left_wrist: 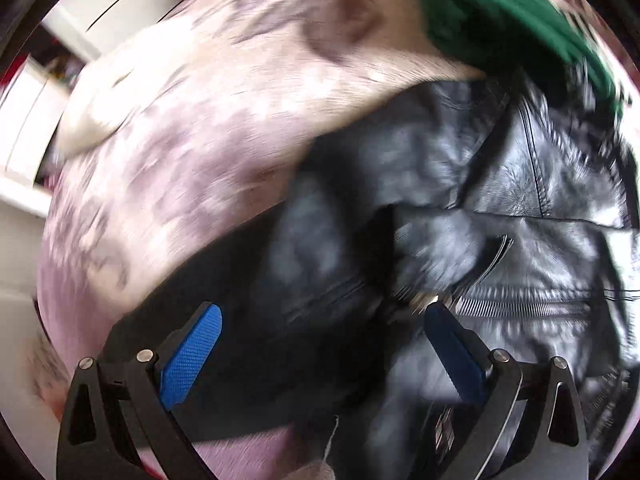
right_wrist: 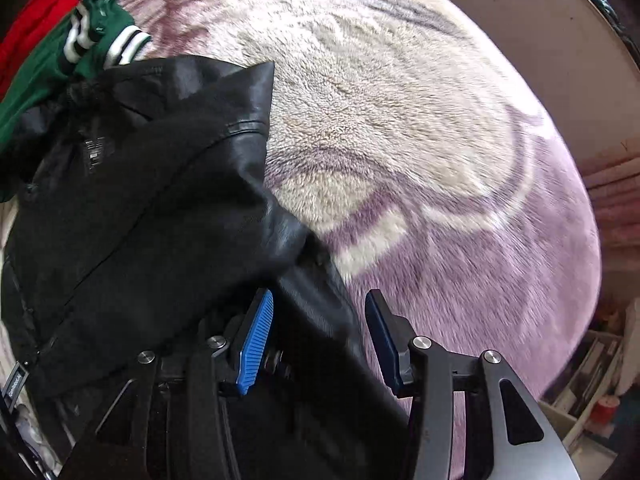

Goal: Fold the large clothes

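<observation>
Right wrist: both tongs (right_wrist: 320, 300) (left_wrist: 324, 314) gape over black jacket (right_wrist: 140, 200); blanket (right_wrist: 440, 160) lies bare rightward.

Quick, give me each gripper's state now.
Left gripper: open, over the black leather jacket, holding nothing.
Right gripper: open, a jacket fold lying between its fingers, not clamped.

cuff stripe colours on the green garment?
White and black stripes on the green garment's cuffs; clearest in the right wrist view.
</observation>
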Available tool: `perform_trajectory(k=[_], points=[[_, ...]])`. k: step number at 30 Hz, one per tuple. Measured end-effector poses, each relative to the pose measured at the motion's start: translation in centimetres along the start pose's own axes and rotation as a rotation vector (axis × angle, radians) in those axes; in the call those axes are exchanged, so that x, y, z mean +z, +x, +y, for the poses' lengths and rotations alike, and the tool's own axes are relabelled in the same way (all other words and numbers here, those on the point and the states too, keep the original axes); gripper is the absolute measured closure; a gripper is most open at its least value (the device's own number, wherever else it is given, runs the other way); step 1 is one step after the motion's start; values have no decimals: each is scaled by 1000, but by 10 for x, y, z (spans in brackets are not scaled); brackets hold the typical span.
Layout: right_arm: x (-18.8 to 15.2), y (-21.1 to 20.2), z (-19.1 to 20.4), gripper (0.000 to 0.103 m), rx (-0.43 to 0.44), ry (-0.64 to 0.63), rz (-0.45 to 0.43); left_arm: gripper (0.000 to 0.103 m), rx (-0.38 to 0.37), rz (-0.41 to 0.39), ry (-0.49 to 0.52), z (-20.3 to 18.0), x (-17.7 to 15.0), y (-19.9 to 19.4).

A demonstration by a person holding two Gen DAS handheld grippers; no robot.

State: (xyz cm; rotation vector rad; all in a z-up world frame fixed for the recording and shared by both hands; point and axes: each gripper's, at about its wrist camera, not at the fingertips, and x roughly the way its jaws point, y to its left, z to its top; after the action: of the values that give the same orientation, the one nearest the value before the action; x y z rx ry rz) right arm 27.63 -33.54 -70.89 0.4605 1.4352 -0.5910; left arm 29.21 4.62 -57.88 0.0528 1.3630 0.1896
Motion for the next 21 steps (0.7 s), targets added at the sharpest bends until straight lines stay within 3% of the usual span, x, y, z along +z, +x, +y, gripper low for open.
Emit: perform_trajectory(k=[2, 5, 8, 12, 15, 16, 17, 19, 20, 21], points=[[-21, -16, 10, 52, 22, -13, -2, 0, -30, 34, -78, 37, -16, -16], [-34, -56, 2, 51, 68, -36, 23, 0, -101, 188, -232, 106, -55, -23], [-43, -61, 37, 51, 101, -78, 85, 0, -240, 326, -504, 180, -105, -12], [-63, -65, 85, 51, 91, -215, 108, 1, -390, 331, -838, 243, -160, 23], [-80, -67, 125, 51, 100, -314, 97, 4, -457, 255, -1066, 276, -191, 49], [-85, -66, 137, 51, 105, -337, 92, 8, -469, 217, -1150, 286, -201, 58], [-89, -67, 146, 51, 100, -350, 85, 24, -457, 202, -1199, 292, -207, 62], [-96, -66, 160, 51, 92, -374, 72, 28, -455, 137, -1305, 302, -216, 62], [-100, -67, 168, 51, 77, -391, 58, 47, -410, 107, -1307, 303, -214, 55], [-108, -70, 177, 51, 59, -413, 37, 79, -357, 75, -1290, 304, -209, 48]])
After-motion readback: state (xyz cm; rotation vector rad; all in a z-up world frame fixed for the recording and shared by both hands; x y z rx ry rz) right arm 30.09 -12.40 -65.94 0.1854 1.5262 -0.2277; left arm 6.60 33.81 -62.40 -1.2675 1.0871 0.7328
